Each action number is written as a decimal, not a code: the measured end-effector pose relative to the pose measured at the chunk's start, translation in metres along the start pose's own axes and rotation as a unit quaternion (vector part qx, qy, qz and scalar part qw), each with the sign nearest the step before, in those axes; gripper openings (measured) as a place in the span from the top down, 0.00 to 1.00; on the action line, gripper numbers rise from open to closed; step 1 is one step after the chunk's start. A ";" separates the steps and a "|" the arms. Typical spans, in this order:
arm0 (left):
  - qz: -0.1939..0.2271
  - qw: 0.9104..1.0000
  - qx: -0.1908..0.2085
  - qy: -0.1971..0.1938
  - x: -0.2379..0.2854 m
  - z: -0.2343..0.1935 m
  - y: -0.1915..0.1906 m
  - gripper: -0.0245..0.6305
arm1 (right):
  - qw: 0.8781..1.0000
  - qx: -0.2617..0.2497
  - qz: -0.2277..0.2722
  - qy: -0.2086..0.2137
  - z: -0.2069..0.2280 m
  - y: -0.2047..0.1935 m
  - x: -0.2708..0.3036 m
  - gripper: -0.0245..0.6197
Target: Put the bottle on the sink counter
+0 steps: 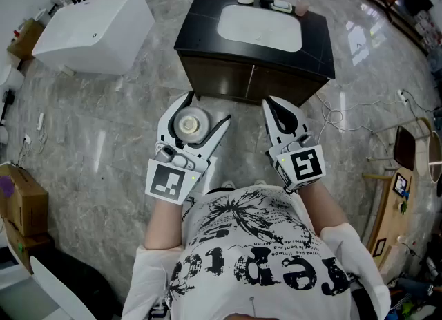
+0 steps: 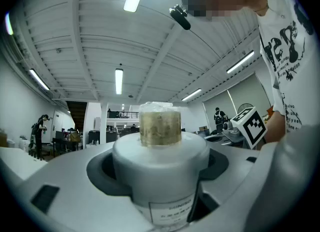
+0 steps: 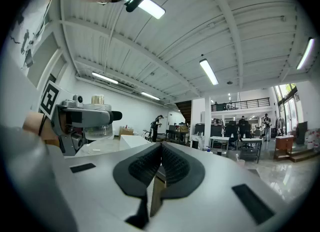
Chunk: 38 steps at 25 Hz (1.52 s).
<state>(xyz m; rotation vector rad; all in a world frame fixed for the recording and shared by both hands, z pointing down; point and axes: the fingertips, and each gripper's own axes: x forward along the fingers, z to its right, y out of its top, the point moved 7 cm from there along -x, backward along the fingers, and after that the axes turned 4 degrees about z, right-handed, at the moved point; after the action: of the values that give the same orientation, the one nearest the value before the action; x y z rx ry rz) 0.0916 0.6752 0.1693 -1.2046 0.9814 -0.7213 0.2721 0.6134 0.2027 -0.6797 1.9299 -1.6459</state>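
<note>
Upright bottle [image 1: 191, 124] held short of sink bench [image 1: 200, 30].
Jaws: left gripper [image 1: 206, 109] spread wide, clamped on bottle; right gripper [image 1: 275, 104] closed, empty.

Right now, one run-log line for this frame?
left gripper: shut on bottle | right gripper: shut, empty | sink counter: ahead, bottle not yet placed
</note>
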 end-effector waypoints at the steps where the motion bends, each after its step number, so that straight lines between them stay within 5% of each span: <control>1: -0.001 1.000 0.000 0.000 -0.002 -0.003 -0.001 0.43 | 1.000 0.000 0.001 -0.001 -0.002 0.000 0.002 0.94; 12: 0.004 1.000 -0.003 0.002 -0.014 -0.034 -0.009 0.43 | 1.000 -0.006 0.006 -0.001 -0.024 -0.004 0.027 0.94; 21: -0.003 1.000 -0.008 0.012 0.013 -0.065 -0.022 0.43 | 1.000 0.021 0.012 -0.009 0.002 -0.014 0.062 0.94; 29: -0.029 0.999 0.005 0.028 0.093 -0.115 -0.057 0.43 | 0.999 0.035 0.008 0.018 0.071 -0.043 0.145 0.94; 38: -0.055 0.997 0.030 0.055 0.246 -0.200 -0.091 0.43 | 0.998 0.040 0.018 0.049 0.206 -0.057 0.288 0.94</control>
<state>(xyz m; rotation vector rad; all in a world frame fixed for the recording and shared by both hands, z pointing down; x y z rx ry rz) 0.0184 0.3541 0.1894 -1.1836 0.9816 -0.9058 0.1978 0.2627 0.2143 -0.5403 1.9203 -1.7532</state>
